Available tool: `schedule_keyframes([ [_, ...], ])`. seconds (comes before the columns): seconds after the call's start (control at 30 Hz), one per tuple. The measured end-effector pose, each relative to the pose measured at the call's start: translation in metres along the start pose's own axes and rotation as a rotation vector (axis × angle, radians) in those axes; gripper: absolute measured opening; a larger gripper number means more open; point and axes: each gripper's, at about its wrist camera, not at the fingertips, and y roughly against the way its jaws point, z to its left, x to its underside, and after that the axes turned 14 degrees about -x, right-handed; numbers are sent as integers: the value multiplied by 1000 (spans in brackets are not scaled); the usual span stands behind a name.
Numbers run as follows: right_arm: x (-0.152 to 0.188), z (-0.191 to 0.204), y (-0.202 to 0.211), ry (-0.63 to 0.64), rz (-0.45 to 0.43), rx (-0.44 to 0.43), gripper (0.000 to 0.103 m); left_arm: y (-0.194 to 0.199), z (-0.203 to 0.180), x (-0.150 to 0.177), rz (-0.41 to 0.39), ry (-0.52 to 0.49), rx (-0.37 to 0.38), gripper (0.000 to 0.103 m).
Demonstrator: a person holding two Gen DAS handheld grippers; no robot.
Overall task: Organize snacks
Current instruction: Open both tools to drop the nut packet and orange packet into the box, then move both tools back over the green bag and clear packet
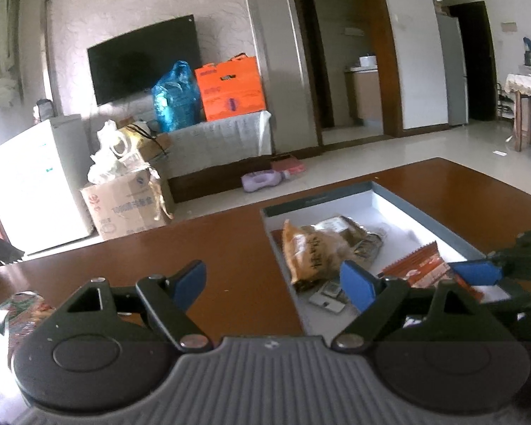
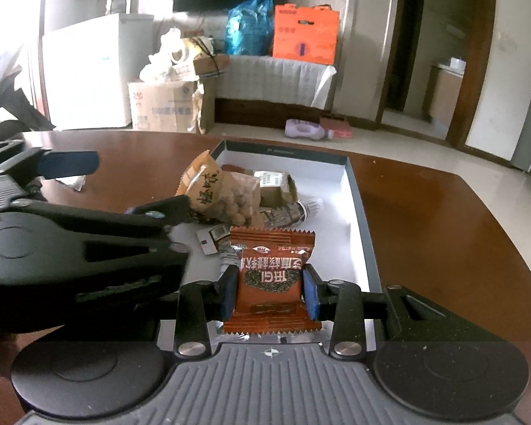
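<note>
A shallow white box [image 2: 357,191] with a dark rim sits on the brown table and holds several snack packs, among them a tan bag [image 2: 223,194]. My right gripper [image 2: 269,292] is shut on an orange-red snack packet [image 2: 270,276] and holds it over the near end of the box. My left gripper [image 1: 274,283] is open and empty, above the table at the box's [image 1: 400,205] left edge. The tan bag [image 1: 311,251] and the held packet [image 1: 421,267] show in the left wrist view. The left gripper also shows in the right wrist view [image 2: 124,191].
A green and red snack pack [image 1: 17,315] lies on the table [image 1: 230,248] at the far left. Beyond the table are a cardboard carton [image 1: 124,205], a white fridge [image 1: 35,184] and a low cabinet with blue and orange bags.
</note>
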Motion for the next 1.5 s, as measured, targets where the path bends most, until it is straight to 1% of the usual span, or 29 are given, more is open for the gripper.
schedule_keyframes([
  [0.13, 0, 1, -1, -3, 0, 9, 40, 7, 11, 3, -11, -18, -28, 85],
  [0.2, 1, 2, 0, 0, -1, 14, 44, 11, 15, 5, -12, -17, -36, 85],
  [0.33, 1, 3, 1, 5, 1, 26, 59, 17, 22, 7, -11, -18, -47, 85],
  [0.37, 2, 3, 2, 6, 0, 25, 60, 20, 24, 8, -12, -15, -50, 85],
  [0.47, 1, 8, 7, 26, -12, 35, 72, 26, 28, 9, -17, 4, -58, 85],
  [0.53, 2, 12, 10, 44, -21, 43, 82, 30, 31, 9, -16, 13, -64, 85],
  [0.6, 3, 15, 12, 57, -19, 56, 90, 33, 33, 10, -10, 15, -63, 85],
  [0.63, 4, 16, 13, 63, -19, 61, 91, 35, 34, 11, -10, 15, -63, 85],
  [0.8, 5, 21, 23, 84, -32, 55, 96, 45, 37, 12, -23, 11, -73, 86],
  [1.0, 5, 29, 38, 104, -53, 40, 96, 59, 52, 15, -32, 8, -98, 87],
  [1.13, 0, 34, 49, 95, -93, 33, 97, 61, 66, 18, -15, -1, -124, 87],
  [1.27, -3, 42, 52, 94, -110, 16, 97, 62, 83, 22, 6, 18, -151, 87],
  [1.5, -17, 70, 45, 104, -144, -59, 97, 57, 115, 27, 37, 56, -204, 87],
])
